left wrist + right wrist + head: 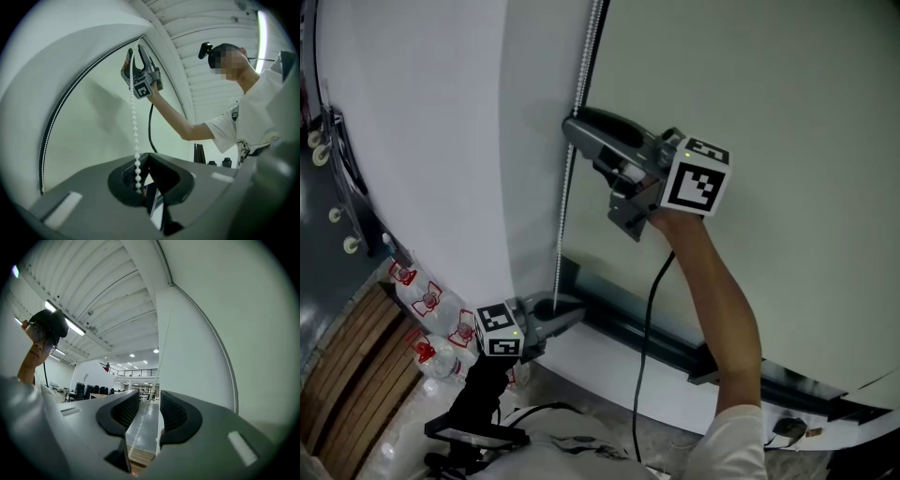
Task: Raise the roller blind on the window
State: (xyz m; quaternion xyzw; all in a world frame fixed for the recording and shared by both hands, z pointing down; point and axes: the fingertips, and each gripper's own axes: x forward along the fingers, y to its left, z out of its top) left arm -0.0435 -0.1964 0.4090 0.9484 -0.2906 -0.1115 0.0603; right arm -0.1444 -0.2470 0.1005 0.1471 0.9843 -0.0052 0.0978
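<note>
A white bead chain (pixel 570 159) hangs down along the edge between a white wall panel (pixel 422 141) and the pale greenish blind surface (pixel 769 94). My right gripper (pixel 574 127) is raised high against the chain. It is open, and in the right gripper view the chain (pixel 140 425) runs loose through the gap of that gripper (pixel 149 397). Low down, my left gripper (pixel 574 317) is shut on the chain's lower part. In the left gripper view the beads (pixel 137 164) drop into the closed jaws of the left gripper (pixel 146 159), with the right gripper (pixel 136 51) far above.
A dark frame bar (pixel 675 347) runs along the foot of the blind. Several water bottles (pixel 431 319) and wooden slats (pixel 356 375) lie at the lower left. A black cable (pixel 649 319) hangs from the right gripper along the person's forearm (pixel 722 300).
</note>
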